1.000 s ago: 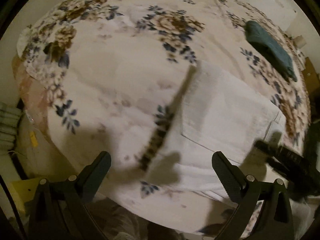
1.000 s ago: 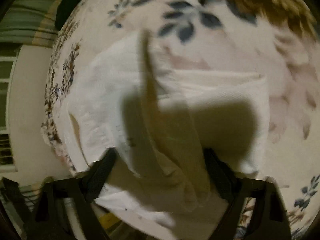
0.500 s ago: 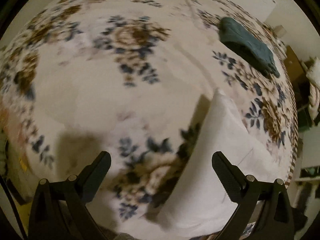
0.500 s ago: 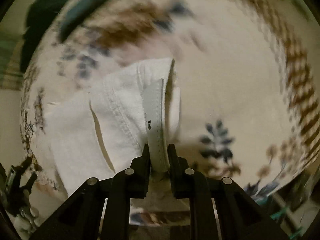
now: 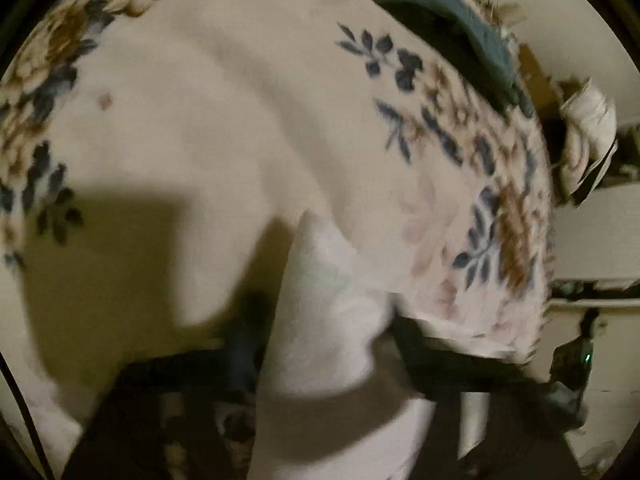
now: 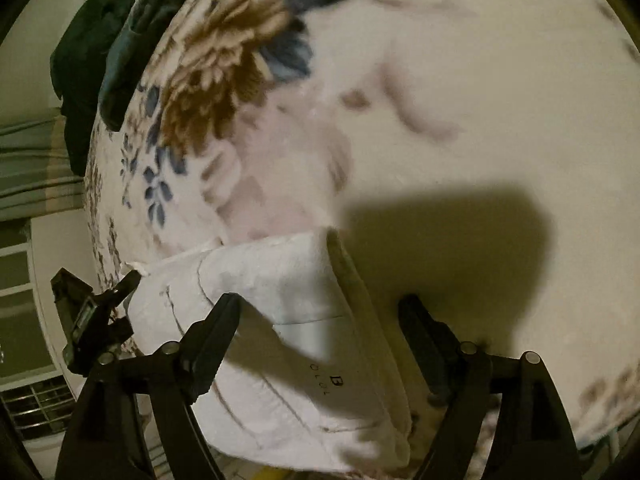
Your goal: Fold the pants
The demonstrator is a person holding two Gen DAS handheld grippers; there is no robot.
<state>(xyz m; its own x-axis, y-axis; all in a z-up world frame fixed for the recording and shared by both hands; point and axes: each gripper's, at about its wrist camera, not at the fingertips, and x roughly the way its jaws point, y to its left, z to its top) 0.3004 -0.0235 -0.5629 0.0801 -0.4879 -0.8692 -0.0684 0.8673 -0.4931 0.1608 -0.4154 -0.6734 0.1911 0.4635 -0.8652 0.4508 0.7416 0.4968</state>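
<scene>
While the white pants (image 6: 280, 320) lie bunched near the edge of the floral bed (image 6: 460, 100), the right gripper (image 6: 320, 328) hovers over them with jaws apart, gripping nothing. Blur hides the left gripper (image 5: 320, 360); it seems clamped on cloth, but I cannot tell. With one side loose, the fold could slump or slide off.

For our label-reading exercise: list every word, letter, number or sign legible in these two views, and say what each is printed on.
"B": on the inner waistband of the white pants, in the right wrist view.
Small letters beneath it: too small and blurred to read.
Left wrist view: none legible.
</scene>
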